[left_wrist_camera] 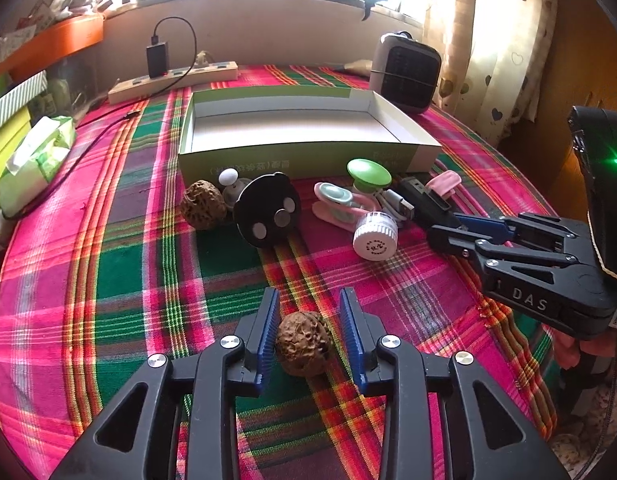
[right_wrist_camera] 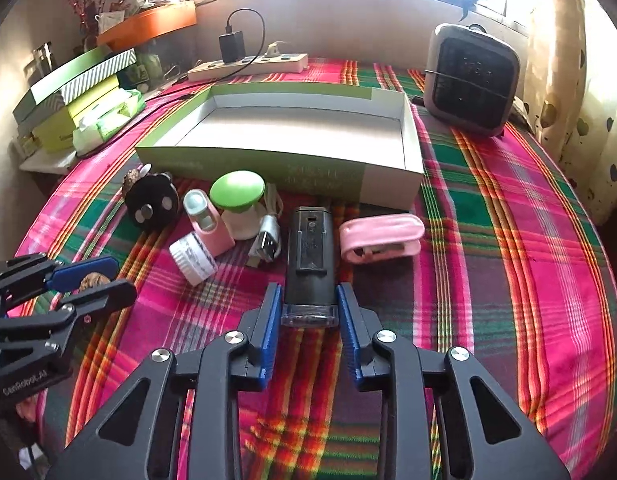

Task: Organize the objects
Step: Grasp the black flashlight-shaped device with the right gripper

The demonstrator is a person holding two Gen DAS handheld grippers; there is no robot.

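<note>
A brown walnut (left_wrist_camera: 302,344) lies on the plaid cloth between the blue pads of my left gripper (left_wrist_camera: 309,295); a gap shows on its right side, so the jaws stand open. My right gripper (right_wrist_camera: 308,290) is shut on the near end of a black stick-shaped device (right_wrist_camera: 310,248). An open green-and-white box (left_wrist_camera: 304,156) stands behind. In front of it lie a second walnut (left_wrist_camera: 200,206), a black disc (left_wrist_camera: 268,210), a green knob (left_wrist_camera: 368,174), a pink clip (left_wrist_camera: 332,204), a white cap (left_wrist_camera: 374,236) and a USB cable (left_wrist_camera: 400,204).
A pink folded case (right_wrist_camera: 382,238) lies right of the black device. A small heater (right_wrist_camera: 470,80) stands at the back right, a power strip (right_wrist_camera: 248,66) with a charger at the back. A tissue pack (right_wrist_camera: 108,120) and stacked boxes (right_wrist_camera: 76,88) sit at the left.
</note>
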